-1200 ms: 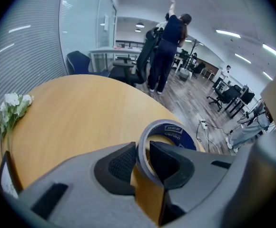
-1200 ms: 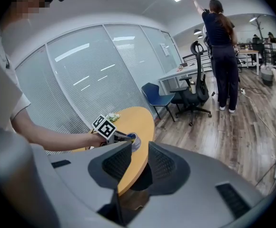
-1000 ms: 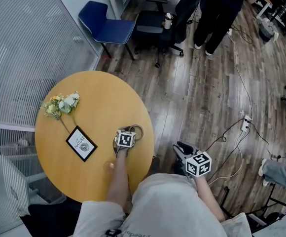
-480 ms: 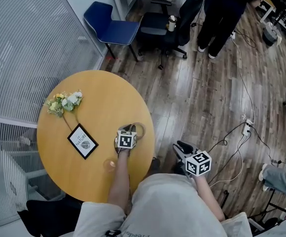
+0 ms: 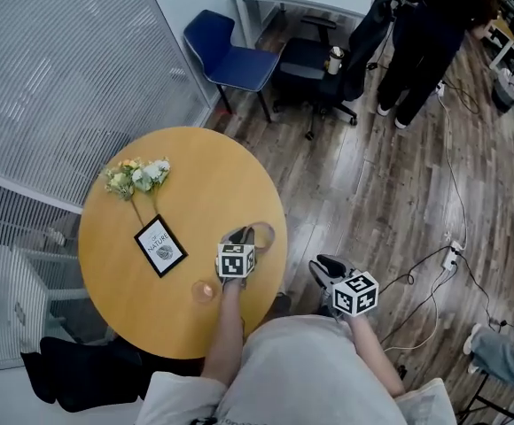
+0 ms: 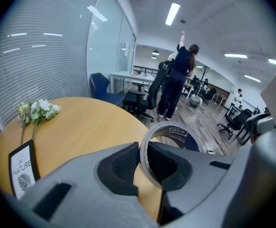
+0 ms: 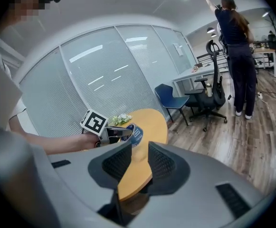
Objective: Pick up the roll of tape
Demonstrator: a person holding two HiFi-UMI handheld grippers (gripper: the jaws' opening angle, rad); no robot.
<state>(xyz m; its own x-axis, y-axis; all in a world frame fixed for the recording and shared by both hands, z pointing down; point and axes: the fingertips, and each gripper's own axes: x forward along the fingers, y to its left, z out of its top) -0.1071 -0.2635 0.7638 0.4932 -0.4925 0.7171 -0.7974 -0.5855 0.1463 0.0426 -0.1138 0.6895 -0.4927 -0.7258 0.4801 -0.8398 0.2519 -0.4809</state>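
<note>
Tape roll (image 6: 178, 136) raised by left gripper (image 6: 142, 152); card (image 5: 159, 246) reads "NATURE".

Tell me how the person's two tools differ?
The left tool pinches the wall of the roll of tape; the right tool stands open and empty. The left is above the table; the right is beyond its edge, over the floor. Both carry marker cubes.

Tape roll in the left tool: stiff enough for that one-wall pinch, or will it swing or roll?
Likely stiff: the tape roll looks round though the left tool pinches just one wall. Probably light: it is a thin band with a mostly open centre. Gripped off-centre, it may pivot between the pads. Set on edge on the round table, it would probably roll.
</note>
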